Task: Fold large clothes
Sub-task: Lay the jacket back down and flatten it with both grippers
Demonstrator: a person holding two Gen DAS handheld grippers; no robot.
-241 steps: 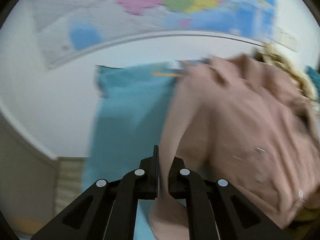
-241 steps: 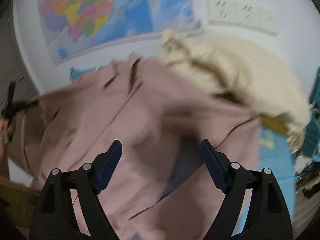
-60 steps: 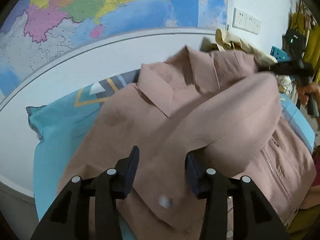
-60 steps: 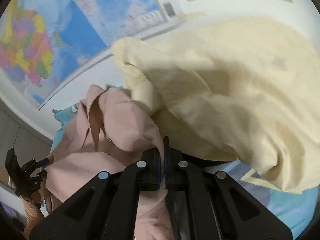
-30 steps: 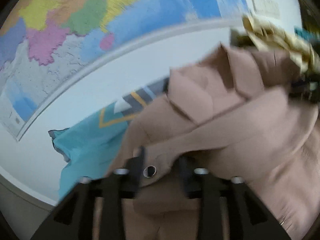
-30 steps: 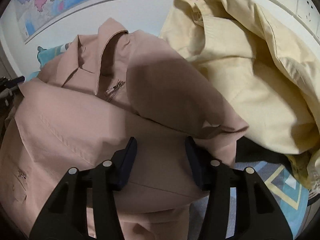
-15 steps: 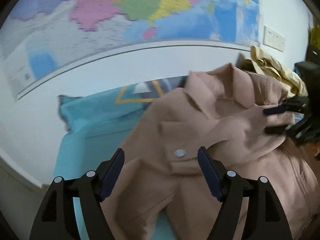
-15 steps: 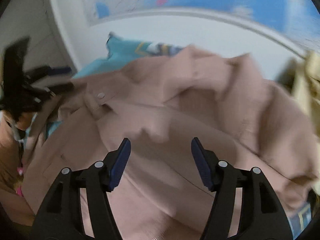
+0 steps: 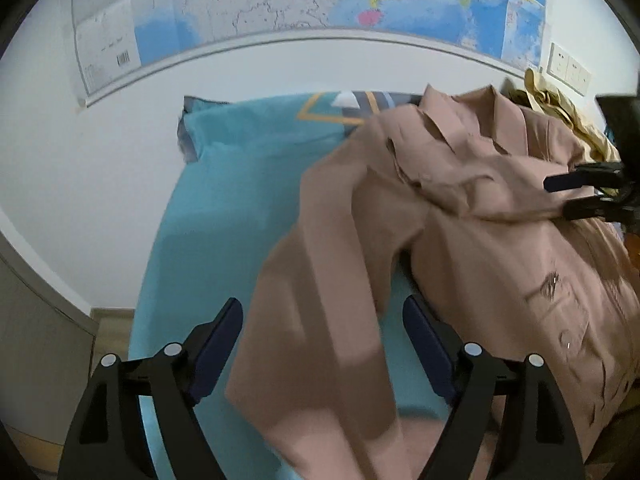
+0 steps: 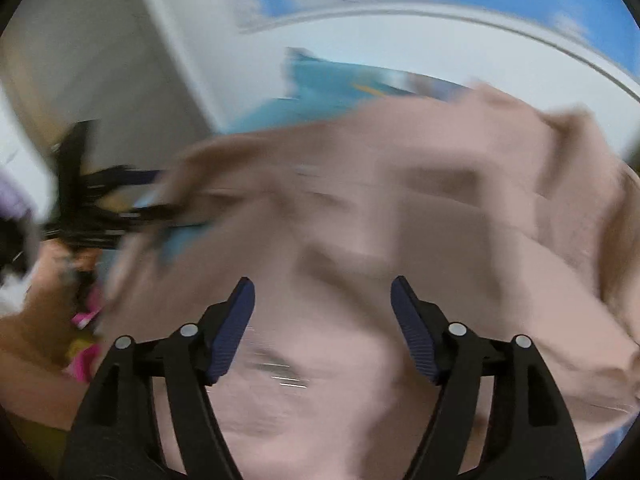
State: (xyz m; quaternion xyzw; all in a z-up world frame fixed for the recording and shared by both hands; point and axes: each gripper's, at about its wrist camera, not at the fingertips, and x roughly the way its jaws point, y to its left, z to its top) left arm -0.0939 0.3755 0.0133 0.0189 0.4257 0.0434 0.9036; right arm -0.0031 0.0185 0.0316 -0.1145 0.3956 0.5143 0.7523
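- Both pairs of jaws stand apart and are opening wider; neither clamps anything. The left gripper [image 9: 322,344] has a hanging sleeve [image 9: 320,320] of the pink jacket [image 9: 500,248] between its fingers, but the pads do not press it.
- The right gripper [image 10: 322,320] hovers over the jacket body with only loose cloth under it; this view is much blurred.
- The jacket lies on the turquoise bed sheet [image 9: 224,208], its collar [image 9: 452,128] at the far side near the wall, a yellow garment [image 9: 560,108] behind it at the far right.
- I judge that both grippers are let free so the cloth can settle before the next fold, probably of the left sleeve.
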